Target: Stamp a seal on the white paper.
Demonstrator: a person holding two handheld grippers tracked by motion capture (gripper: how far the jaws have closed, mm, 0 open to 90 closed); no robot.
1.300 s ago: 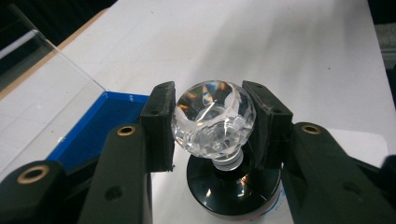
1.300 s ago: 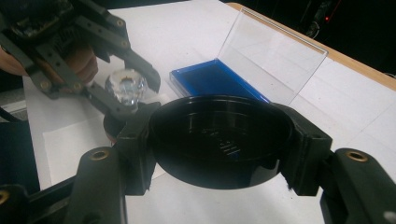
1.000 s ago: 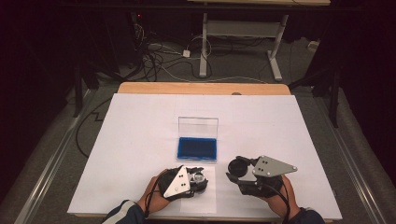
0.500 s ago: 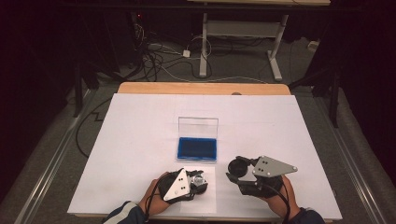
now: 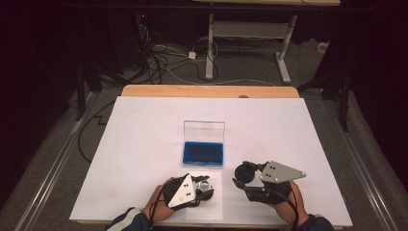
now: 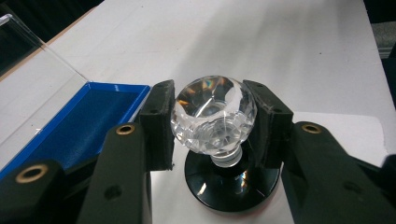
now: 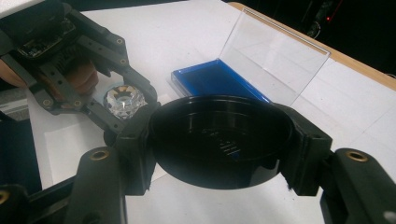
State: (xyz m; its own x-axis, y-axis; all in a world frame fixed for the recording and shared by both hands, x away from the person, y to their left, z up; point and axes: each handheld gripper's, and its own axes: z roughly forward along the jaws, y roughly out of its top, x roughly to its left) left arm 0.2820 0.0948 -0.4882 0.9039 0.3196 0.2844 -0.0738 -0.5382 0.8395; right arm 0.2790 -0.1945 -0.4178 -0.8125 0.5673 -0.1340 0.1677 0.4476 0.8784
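My left gripper (image 6: pixel 212 123) is shut on a clear faceted crystal ball (image 6: pixel 212 114). The ball sits on a round black base (image 6: pixel 231 182) that rests on the table. From above, this gripper (image 5: pixel 204 185) is near the front edge, just in front of the blue box (image 5: pixel 203 153). My right gripper (image 7: pixel 219 135) is shut on a round black cap (image 7: pixel 219 140), held tilted with its hollow side toward the camera. It (image 5: pixel 243 175) sits right of the left gripper, a short gap apart. The right gripper view also catches the crystal (image 7: pixel 123 103) between the left gripper's jaws.
The shallow blue-lined box (image 7: pixel 215 79) lies open mid-table with its clear lid (image 5: pixel 204 130) standing upright behind it. A white paper sheet (image 5: pixel 211 204) lies under the left gripper. The white table top (image 5: pixel 144 144) ends in a wooden strip (image 5: pixel 207 90) at the far side.
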